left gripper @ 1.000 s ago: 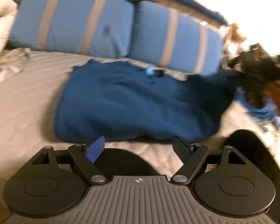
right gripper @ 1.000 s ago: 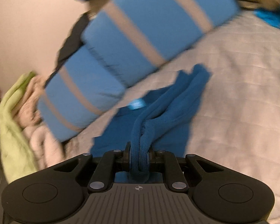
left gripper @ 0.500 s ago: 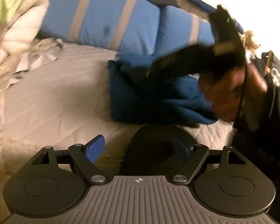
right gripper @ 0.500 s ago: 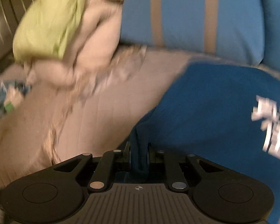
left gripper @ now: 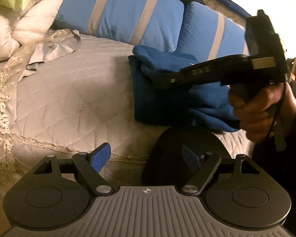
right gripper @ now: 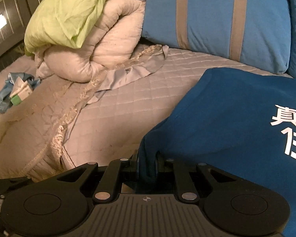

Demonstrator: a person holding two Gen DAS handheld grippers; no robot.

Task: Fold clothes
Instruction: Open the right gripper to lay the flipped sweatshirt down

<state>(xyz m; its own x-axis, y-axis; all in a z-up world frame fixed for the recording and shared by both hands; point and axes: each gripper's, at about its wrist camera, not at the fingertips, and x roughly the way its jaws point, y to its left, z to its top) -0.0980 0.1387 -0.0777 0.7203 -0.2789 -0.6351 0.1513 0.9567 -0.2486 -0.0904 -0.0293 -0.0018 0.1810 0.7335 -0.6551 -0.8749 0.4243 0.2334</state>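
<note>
A dark blue sweatshirt [left gripper: 157, 98] lies folded over on the grey quilted bed [left gripper: 79, 90], in front of the blue pillows. In the right wrist view it [right gripper: 227, 118] shows white printed characters on its top face. My right gripper [right gripper: 147, 163] is shut on a bunched edge of the sweatshirt. It also shows in the left wrist view [left gripper: 163, 80], held by a hand over the garment. My left gripper [left gripper: 146, 158] is open and empty, low over the bed's near edge, apart from the sweatshirt.
Two blue pillows with grey stripes [left gripper: 128, 15] line the back. A rolled beige comforter [right gripper: 100, 45] with a green cloth [right gripper: 65, 13] on it lies at the left. Small clutter [right gripper: 15, 92] sits at the far left. A dark round object [left gripper: 185, 154] lies by my left gripper.
My right gripper carried the sweatshirt's edge from the right across to the left, folding the garment over itself. My left gripper stayed open and turned left.
</note>
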